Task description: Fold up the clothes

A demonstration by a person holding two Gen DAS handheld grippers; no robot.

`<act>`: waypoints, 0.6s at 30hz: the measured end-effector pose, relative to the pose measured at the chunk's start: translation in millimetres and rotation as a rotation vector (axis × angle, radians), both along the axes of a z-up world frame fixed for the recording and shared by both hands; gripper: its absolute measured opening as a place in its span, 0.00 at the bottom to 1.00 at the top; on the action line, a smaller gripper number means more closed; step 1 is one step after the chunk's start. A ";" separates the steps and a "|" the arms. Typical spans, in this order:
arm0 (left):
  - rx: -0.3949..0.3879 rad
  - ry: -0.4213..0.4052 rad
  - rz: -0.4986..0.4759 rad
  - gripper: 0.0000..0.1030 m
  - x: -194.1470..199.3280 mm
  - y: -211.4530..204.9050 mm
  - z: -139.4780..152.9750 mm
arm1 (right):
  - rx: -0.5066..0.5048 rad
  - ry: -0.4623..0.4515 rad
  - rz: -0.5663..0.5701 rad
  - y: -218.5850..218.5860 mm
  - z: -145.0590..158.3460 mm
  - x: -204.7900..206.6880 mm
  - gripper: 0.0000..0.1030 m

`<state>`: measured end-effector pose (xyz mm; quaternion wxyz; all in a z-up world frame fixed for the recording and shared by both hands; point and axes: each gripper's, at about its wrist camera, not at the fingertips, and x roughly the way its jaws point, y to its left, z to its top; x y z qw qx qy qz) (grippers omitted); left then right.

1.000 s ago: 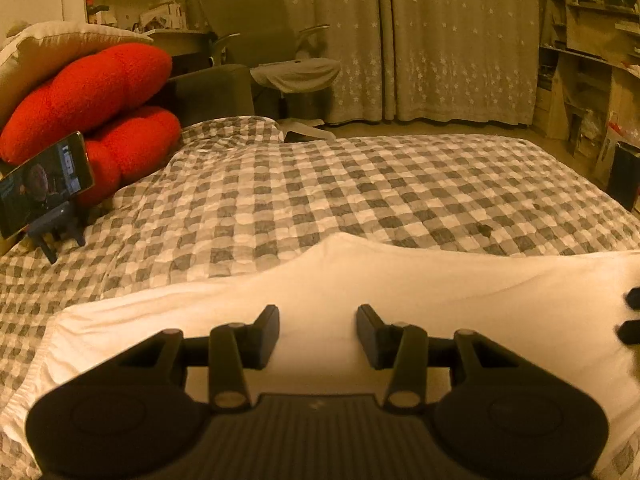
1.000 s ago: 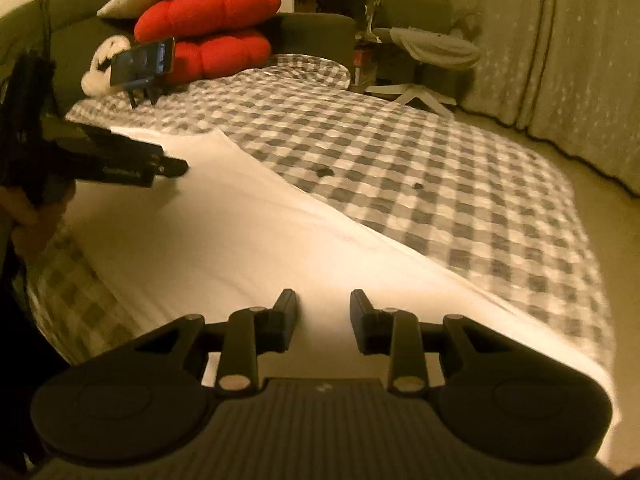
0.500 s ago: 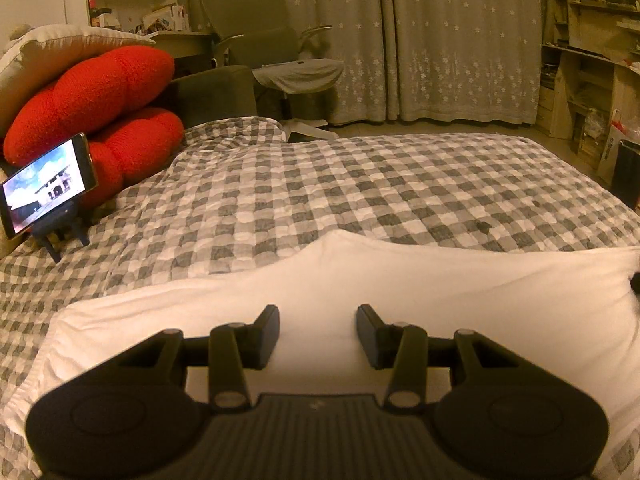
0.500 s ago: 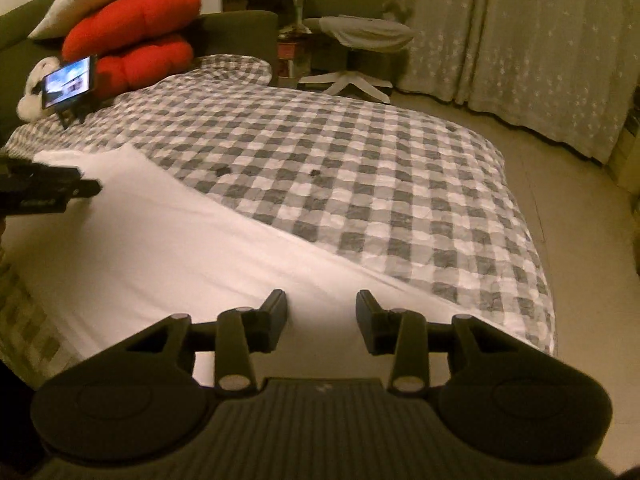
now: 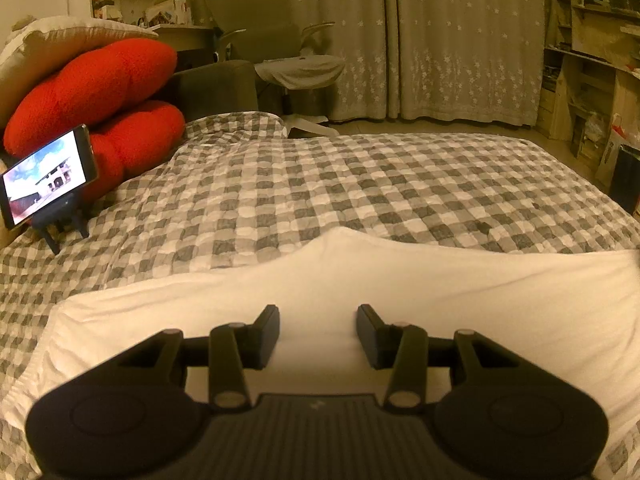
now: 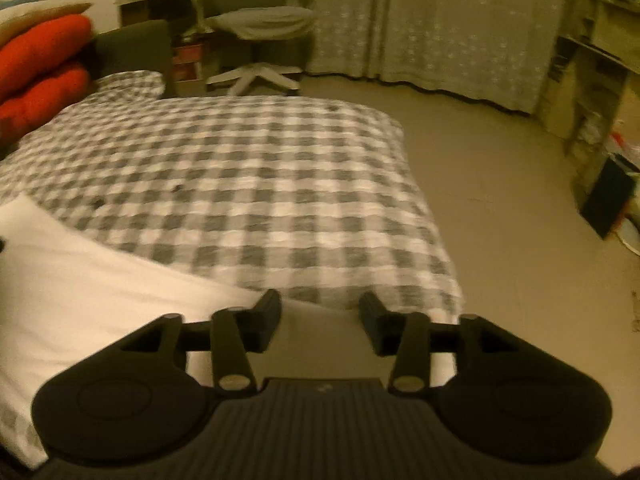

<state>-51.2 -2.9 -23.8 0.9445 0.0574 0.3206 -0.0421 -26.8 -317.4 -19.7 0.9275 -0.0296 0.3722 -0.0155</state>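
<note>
A white cloth (image 5: 400,292) lies spread flat on the near side of a bed (image 5: 340,184) that has a grey and white checked cover. The left hand-held gripper (image 5: 318,332) hangs just over the middle of the cloth, and its two black fingers are wide apart with nothing between them. The right hand-held gripper (image 6: 320,322) is over the end of the cloth near the foot corner of the bed, where the cloth's edge meets the checked cover. Its fingers are apart too and hold nothing. In the right wrist view the white cloth (image 6: 100,292) runs off to the left, and that view is a bit blurry. At the head of the bed two fat red cushions (image 5: 96,92) are stacked with a pale pillow (image 5: 52,46) on top. A phone (image 5: 46,176) stands on a little black stand in front of them, and its screen is lit. Past the bed there is a chair (image 5: 280,52) with a cloth on its seat, and long curtains (image 5: 440,40) hang down to the floor.
</note>
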 end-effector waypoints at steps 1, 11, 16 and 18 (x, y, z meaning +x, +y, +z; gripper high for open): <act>-0.003 0.002 0.002 0.43 0.3 1.2 0.3 | -0.032 -0.008 -0.030 0.3 -0.4 0.9 0.48; -0.011 0.008 0.018 0.43 -1.3 4.6 2.4 | -0.009 -0.073 -0.045 -6.5 7.2 -7.5 0.48; -0.006 0.007 -0.007 0.43 -7.3 -4.5 1.7 | 0.034 -0.055 0.027 4.2 6.0 -9.7 0.48; -0.002 0.007 -0.018 0.43 -9.9 -8.8 0.7 | 0.026 -0.041 0.075 15.4 2.7 -12.2 0.48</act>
